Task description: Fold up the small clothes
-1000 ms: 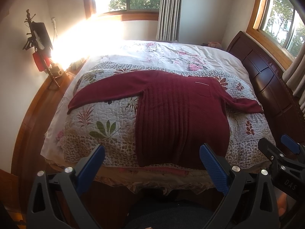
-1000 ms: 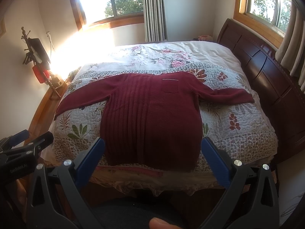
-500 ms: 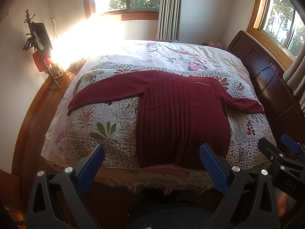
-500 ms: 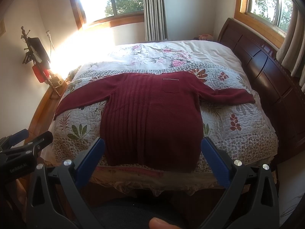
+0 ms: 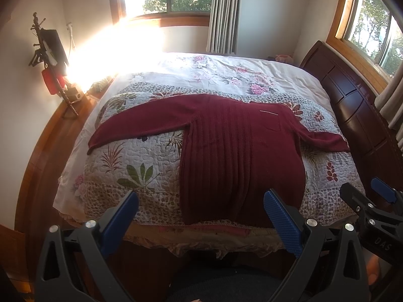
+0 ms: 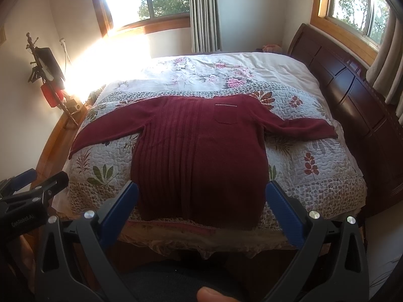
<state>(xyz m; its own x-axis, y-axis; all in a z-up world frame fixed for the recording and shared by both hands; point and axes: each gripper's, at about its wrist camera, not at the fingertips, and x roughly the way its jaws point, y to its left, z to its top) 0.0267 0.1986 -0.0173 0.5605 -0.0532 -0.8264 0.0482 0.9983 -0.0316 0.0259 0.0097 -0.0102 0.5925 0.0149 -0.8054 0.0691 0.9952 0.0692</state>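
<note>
The bed (image 5: pixel 335 80), w/ a floral quilt (image 5: pixel 131 166), is seen filling most of both views. A dark red sweater (image 6: pixel 201 161) is laid flat on the quilt at the near edge, sleeves spread out to both sides, hem toward the grippers. The left gripper (image 5: pixel 201 216) and right gripper (image 6: pixel 201 206) are held short of the bed, fingers spread wide, nothing gripped.
</note>
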